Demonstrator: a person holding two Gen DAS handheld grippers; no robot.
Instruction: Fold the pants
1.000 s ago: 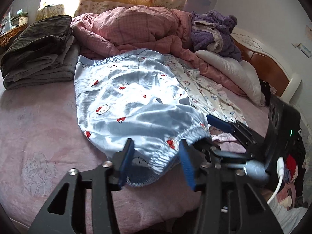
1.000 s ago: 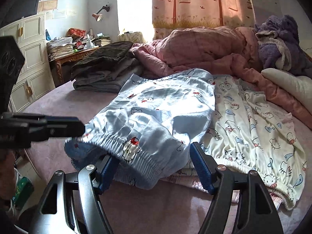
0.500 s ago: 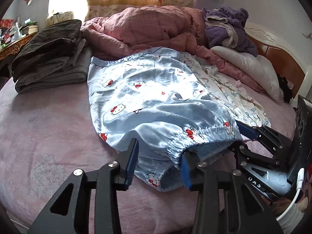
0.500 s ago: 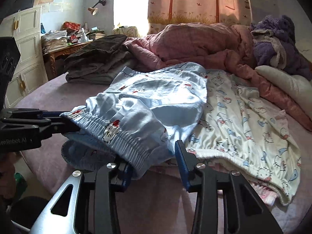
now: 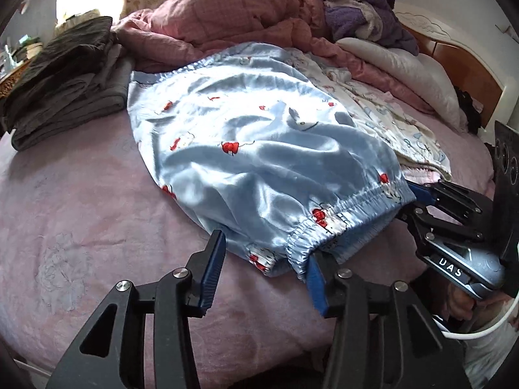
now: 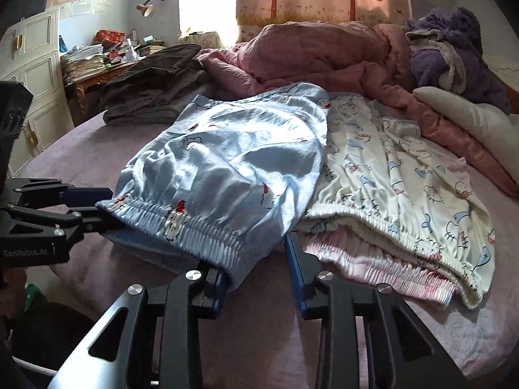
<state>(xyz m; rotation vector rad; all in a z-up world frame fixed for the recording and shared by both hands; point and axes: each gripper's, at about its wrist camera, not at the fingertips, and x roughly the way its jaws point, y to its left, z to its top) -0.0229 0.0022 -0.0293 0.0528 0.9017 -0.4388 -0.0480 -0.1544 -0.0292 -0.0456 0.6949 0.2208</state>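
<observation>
The pale blue satin pants lie on the bed with their elastic waistband at the near edge and the legs running straight away toward the heaped pink quilt, so the long axis points from the grippers to the far side. The left gripper stands at the waistband's left end, jaws well apart, one finger seemingly tucked under the cloth. The right gripper meets the other end, about equally near; whether it pinches the band I cannot tell.
</observation>
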